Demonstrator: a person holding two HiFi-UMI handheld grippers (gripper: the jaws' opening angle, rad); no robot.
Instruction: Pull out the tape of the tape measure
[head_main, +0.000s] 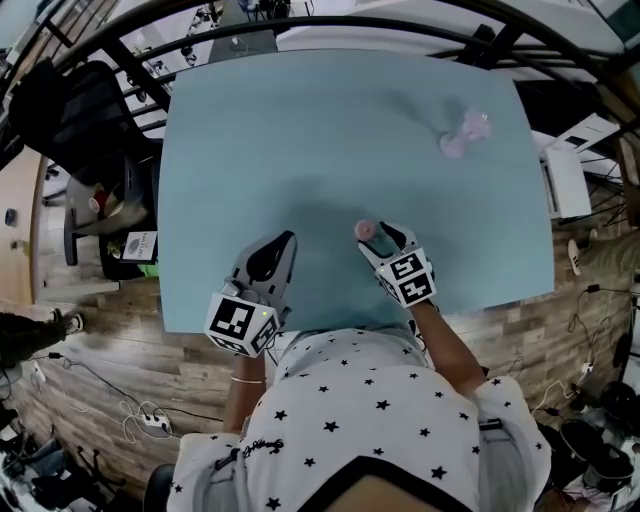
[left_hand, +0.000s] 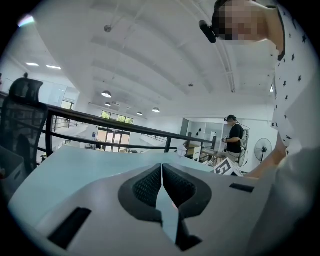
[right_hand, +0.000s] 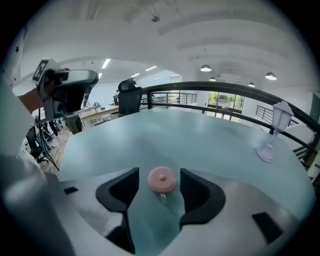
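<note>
Now, round pink tape measure (right_hand: 162, 179), smooth teal table (right_hand: 200, 135)

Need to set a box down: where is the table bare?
Bare: the table from its left edge across to the lilac lantern at far right. Crowded: the near edge, with left gripper, right gripper and the pink tape measure between its open jaws.
</note>
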